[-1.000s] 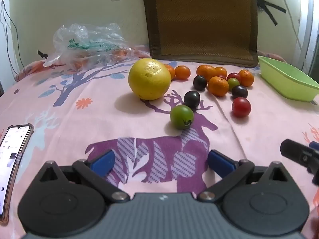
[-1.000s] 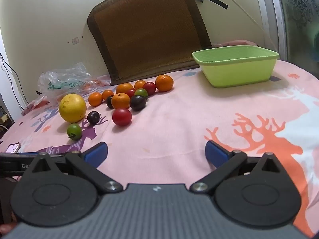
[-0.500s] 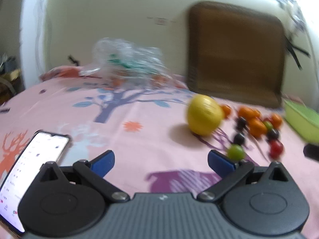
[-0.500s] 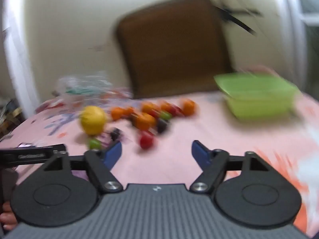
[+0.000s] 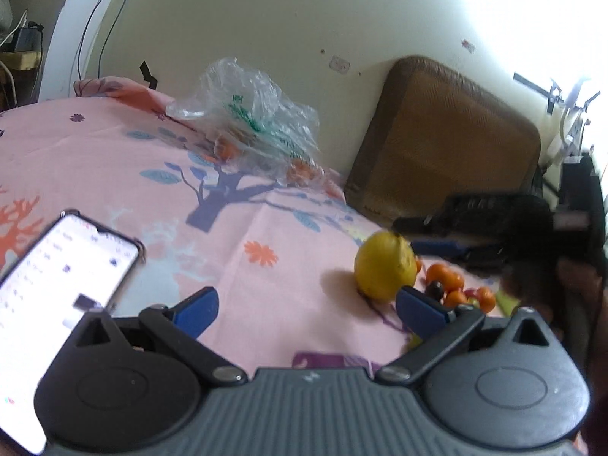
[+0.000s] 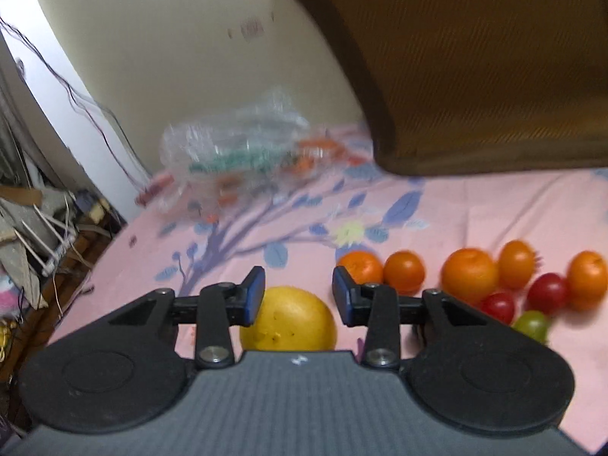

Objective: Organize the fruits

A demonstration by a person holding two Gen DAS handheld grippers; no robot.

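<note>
- While its jaws are closing, the right gripper [image 6: 297, 296] sits low over the big yellow fruit [image 6: 288, 319], blue pads either side of the top of it; can't honestly tell if the pads are touching the skin, there looks to be a sliver of gap on the right one.
- That yellow fruit rests on the pink printed sheet [image 6: 475, 209], left end of the fruit bunch.
- Left gripper [image 5: 306, 306] is spread wide with nothing between its fingers, just sheet under it.
- From the left wrist view the yellow fruit [image 5: 384, 270] is just past the right-hand blue pad, and the right gripper's dark body [image 5: 494, 224] hangs over it from the right, pretty blurred.
- Small oranges [image 6: 469, 275] sit in a loose row right of the yellow fruit, the nearest one just behind the right gripper's right finger, so it's a bit crowded there.
- Red cherry tomatoes [image 6: 547, 292] and a green one [image 6: 532, 325] are tucked in front of the oranges on the right.
- Crumpled clear plastic bag [image 5: 250, 121] lies further back near the wall, with something orange inside.
- Brown cushion [image 5: 444, 144] leans on the wall behind the fruit.
- Phone [image 5: 57, 288] with its screen lit lies on the sheet, left of the left gripper.
</note>
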